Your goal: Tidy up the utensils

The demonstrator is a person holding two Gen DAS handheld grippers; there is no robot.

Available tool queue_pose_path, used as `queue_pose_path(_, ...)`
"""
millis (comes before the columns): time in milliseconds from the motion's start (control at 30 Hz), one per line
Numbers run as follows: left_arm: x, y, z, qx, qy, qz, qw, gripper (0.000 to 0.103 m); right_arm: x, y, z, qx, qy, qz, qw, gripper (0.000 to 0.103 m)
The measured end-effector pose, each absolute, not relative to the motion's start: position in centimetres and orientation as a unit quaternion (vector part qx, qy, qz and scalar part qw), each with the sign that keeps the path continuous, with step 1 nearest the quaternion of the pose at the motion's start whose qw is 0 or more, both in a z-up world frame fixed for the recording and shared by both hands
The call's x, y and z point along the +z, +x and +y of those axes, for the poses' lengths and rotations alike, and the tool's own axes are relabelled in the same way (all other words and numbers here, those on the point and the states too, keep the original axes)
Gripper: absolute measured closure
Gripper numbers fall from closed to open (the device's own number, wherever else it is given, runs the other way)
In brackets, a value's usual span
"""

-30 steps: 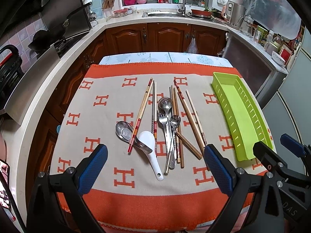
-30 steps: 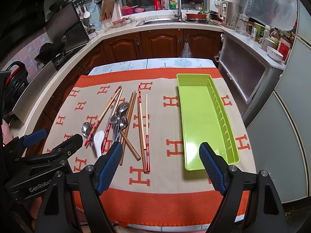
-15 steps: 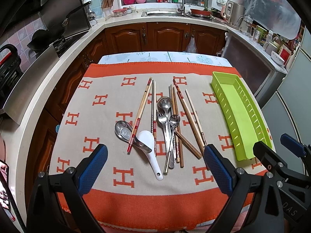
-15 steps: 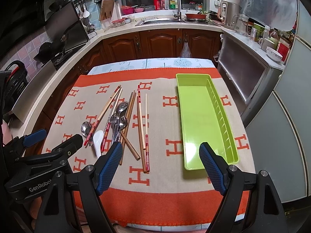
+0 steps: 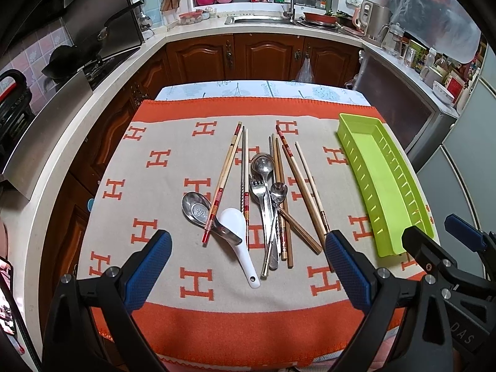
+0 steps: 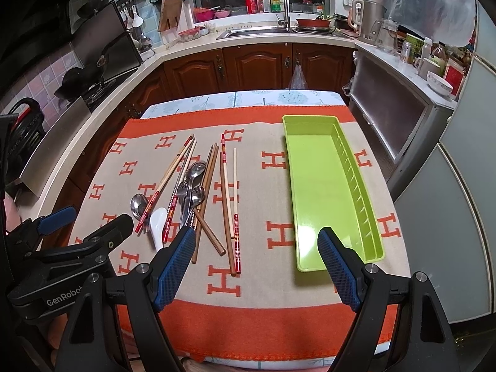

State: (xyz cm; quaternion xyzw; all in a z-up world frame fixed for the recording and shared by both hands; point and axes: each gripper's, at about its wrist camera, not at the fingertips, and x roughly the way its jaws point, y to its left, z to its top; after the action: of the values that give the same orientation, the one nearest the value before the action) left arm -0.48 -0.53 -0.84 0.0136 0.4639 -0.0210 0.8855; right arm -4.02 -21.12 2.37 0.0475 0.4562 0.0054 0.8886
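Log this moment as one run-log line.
left gripper: open, empty | right gripper: open, empty | lime-green plastic tray: empty | utensils: piled on cloth

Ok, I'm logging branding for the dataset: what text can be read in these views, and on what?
"GenRobot", last letter cut off: left hand-held gripper body, right wrist view.
"DAS": right hand-held gripper body, left wrist view.
"H", repeated: orange and beige tablecloth.
Bottle and jar labels on the counter: too small to read.

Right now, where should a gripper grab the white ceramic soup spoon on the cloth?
Grip the white ceramic soup spoon by its slim handle, near the end with the hole, coming from above on the near side. That end lies bare on the orange-and-beige cloth, while its bowl is tucked against the steel spoon.
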Motion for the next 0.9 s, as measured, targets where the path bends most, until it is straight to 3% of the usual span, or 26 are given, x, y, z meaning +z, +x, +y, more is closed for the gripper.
queue_pose_path(567, -0.6, 3.9, 2.3, -0.04, -0.014, 0.454, 0.89, 0.005, 2.7, 0.8, -21.0, 0.014, 0.055, 0.461, 0.885, 0.021)
queue_pose_path(900, 1.6, 8.4, 4.4, -0.065, -0.016, 0.45, 0.89, 0.005, 4.3, 5.8, -19.6, 0.056, 0.0, 0.442, 0.895, 0.021)
